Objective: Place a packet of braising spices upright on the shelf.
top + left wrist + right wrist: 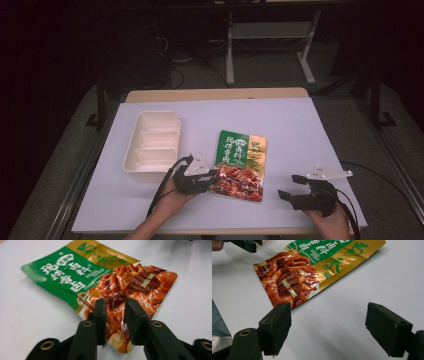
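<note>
Lying flat mid-counter [300,125], the food pouch [241,165] has its near corner between the left tongs [115,315], which look nearly closed on it. Next, I think: squeeze and lift. The right tongs [328,322] wait wide open, empty. From above, a white tray [152,145] sits left.

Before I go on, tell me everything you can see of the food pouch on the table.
The food pouch is a flat, glossy foil-like sachet, green at the top left, gold at the top right, with a picture of reddish-brown braised food across its lower half and printed characters. It lies on the white table, right of the white tray and apart from it. The left gripper has its jaws around the near left corner, which looks lifted off the table; whether they pinch it is unclear. The right gripper is open and apart from it.
</note>
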Motion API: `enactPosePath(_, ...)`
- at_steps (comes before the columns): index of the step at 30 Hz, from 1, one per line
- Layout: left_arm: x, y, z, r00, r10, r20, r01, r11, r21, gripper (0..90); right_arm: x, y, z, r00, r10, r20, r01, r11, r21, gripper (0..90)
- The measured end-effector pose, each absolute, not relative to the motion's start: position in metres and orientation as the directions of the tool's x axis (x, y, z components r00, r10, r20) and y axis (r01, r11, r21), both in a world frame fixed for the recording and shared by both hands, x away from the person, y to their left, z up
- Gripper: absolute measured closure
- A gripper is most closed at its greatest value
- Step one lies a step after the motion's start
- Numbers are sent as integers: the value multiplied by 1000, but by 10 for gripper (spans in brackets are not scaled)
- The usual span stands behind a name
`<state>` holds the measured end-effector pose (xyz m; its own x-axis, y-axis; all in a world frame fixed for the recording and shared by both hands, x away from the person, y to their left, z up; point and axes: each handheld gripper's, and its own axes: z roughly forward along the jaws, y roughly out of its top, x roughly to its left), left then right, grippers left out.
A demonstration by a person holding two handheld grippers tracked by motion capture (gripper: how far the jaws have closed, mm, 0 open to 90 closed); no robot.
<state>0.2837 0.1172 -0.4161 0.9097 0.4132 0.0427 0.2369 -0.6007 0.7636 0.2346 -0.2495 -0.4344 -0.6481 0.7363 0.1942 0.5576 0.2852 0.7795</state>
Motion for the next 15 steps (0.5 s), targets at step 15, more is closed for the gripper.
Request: enactPosePath(15,292,101,-433,920,390,30,276,-703,655,839,241,-249,-427,-648,738,191,537,265,801,207)
